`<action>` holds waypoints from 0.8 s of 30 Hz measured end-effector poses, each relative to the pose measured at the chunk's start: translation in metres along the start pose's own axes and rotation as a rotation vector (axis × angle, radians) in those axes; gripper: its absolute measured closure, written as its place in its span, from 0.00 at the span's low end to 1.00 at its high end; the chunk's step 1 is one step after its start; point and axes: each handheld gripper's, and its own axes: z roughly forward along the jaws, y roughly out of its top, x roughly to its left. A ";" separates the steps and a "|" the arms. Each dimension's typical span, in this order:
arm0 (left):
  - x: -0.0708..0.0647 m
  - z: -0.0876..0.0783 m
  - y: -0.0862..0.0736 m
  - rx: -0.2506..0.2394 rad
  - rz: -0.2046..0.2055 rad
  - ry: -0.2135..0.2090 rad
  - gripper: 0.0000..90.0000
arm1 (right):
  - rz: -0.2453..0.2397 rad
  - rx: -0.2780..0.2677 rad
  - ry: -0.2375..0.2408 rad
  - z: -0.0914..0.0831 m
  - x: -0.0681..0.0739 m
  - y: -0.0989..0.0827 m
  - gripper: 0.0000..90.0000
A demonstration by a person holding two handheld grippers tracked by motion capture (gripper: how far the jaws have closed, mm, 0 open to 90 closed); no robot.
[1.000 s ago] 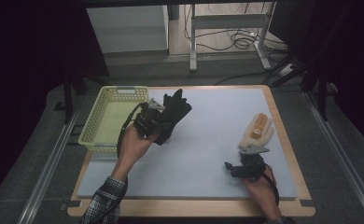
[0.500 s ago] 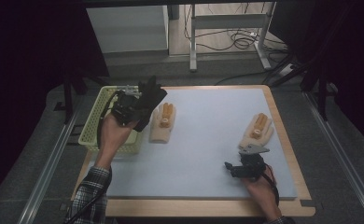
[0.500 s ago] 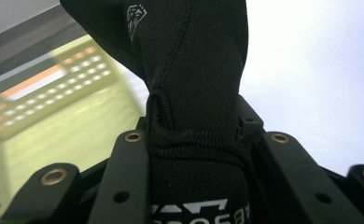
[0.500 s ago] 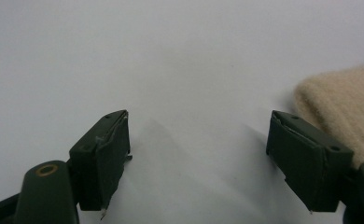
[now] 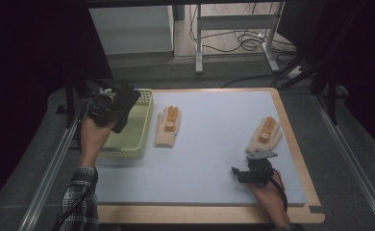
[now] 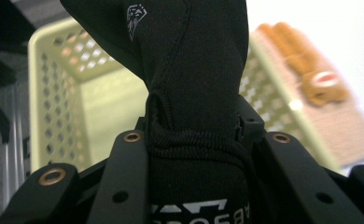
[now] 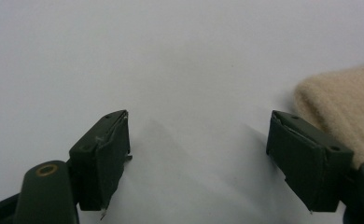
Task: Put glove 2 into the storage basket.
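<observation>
The black glove (image 6: 189, 93) sits clamped in my left tool (image 5: 109, 107), cuff end down between the two black jaws, which press on the ribbed cuff from both sides. In the left gripper view the rest of the glove rises up and away from the jaws. A small white emblem is printed near the top of the glove; I cannot read it. At the cuff, white lettering shows upside down and cut off by the frame edge; only fragments are legible, so I record no brand.

In the high view the glove hangs over the left end of the pale green basket (image 5: 133, 139), which stands at the left edge of the surface (image 5: 209, 159). The basket walls are perforated with a diamond pattern.

Just right of the basket a beige glove (image 5: 168, 127) lies flat, palm piece and orange finger patches facing up, touching nothing else. A second beige glove (image 5: 264, 134) lies near the right edge of the surface.

My right tool (image 5: 253, 172) rests low on the surface just below that second glove. Its jaws stand wide with nothing between them; in the right gripper view the beige knit lies just beside the right-hand jaw.
</observation>
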 end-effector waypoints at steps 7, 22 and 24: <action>0.025 0.026 -0.014 0.057 -0.068 0.001 0.73 | 0.003 -0.001 0.001 0.000 0.000 0.000 0.23; 0.034 0.075 -0.019 0.253 -0.056 0.081 0.69 | 0.003 -0.001 0.002 0.000 0.000 0.000 0.23; 0.034 0.081 -0.020 0.280 -0.041 0.094 0.68 | 0.003 -0.001 0.002 0.000 0.000 0.000 0.23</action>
